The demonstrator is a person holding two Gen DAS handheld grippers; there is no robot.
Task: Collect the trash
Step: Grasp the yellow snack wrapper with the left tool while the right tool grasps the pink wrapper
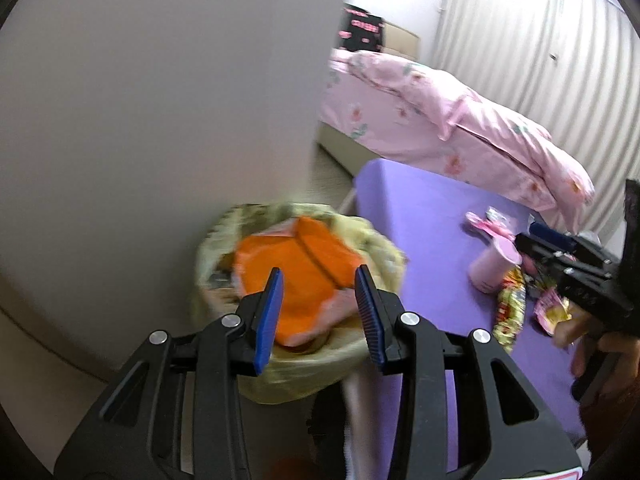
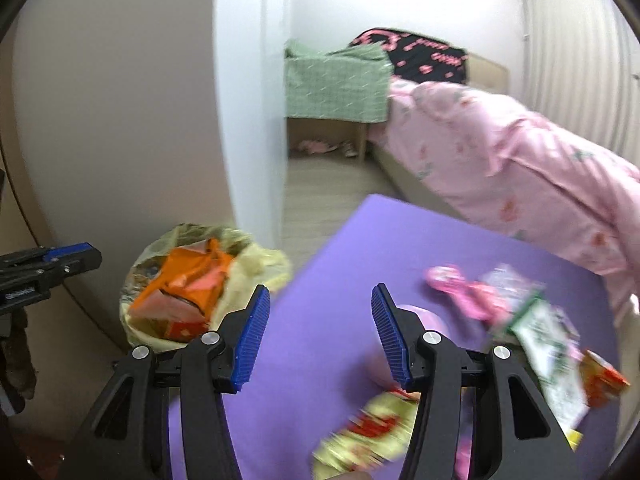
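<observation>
Trash, an orange crumpled wrapper, lies in the yellow-lined bin beneath the released, empty left gripper. Right gripper (also spread, empty) hovers over the purple table near a pink cup.

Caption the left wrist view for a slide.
Open left gripper above the bin holding an orange wrapper; more wrappers on the purple table.

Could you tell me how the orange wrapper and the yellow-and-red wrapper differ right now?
The orange wrapper lies inside the yellow-lined trash bin beside the table; the yellow-and-red wrapper lies on the purple table. The orange wrapper is mostly one plain colour, the yellow-and-red wrapper busily printed. The orange wrapper sits below the open left gripper, the yellow-and-red wrapper close under the open right gripper. Both are crumpled snack packaging, and neither is gripped.
</observation>
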